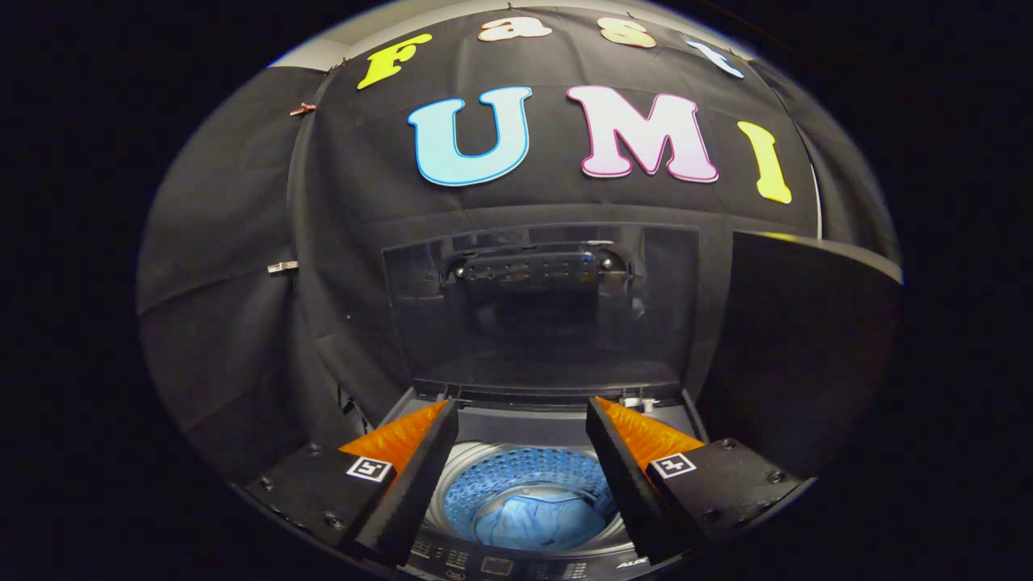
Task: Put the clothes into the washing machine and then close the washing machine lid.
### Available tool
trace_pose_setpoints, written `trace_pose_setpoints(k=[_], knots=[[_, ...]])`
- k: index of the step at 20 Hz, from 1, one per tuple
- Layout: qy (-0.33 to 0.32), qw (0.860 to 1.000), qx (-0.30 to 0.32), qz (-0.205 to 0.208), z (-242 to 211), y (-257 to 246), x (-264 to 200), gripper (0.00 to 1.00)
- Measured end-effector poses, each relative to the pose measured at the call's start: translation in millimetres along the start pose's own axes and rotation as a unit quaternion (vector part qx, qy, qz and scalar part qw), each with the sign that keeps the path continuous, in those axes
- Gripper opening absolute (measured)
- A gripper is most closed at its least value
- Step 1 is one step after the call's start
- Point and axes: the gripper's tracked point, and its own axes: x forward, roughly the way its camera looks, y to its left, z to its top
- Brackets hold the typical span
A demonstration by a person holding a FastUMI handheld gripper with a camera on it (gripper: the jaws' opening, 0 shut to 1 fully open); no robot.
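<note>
The dark grey top-loading washing machine [529, 420] stands against black cloth, its smooth, dark translucent rectangular lid [539, 311] raised upright beyond the fingers. Inside the perforated round metal drum [516, 472] lies a crumpled soft blue garment [529, 520]. The gripper [523, 415] hovers above it, wedge-shaped fingers spread apart, holding nothing.

The clothes [529, 520] lie in the washing machine [524, 476] drum, its lid [537, 311] upright behind.

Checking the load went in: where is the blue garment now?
In the gripper view, the crumpled blue garment lies at the bottom of the perforated drum, seen between the open hand-held gripper fingers.
</note>
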Motion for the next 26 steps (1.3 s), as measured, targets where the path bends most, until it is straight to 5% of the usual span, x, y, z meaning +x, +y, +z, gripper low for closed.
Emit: trace_pose_setpoints(k=[7,13,26], knots=[[-0.007,1.000,0.007,0.010,21,2,-23,1.00],[-0.043,0.999,-0.012,-0.012,100,-9,-31,1.00],[-0.031,0.997,-0.044,-0.047,205,-7,64,1.00]])
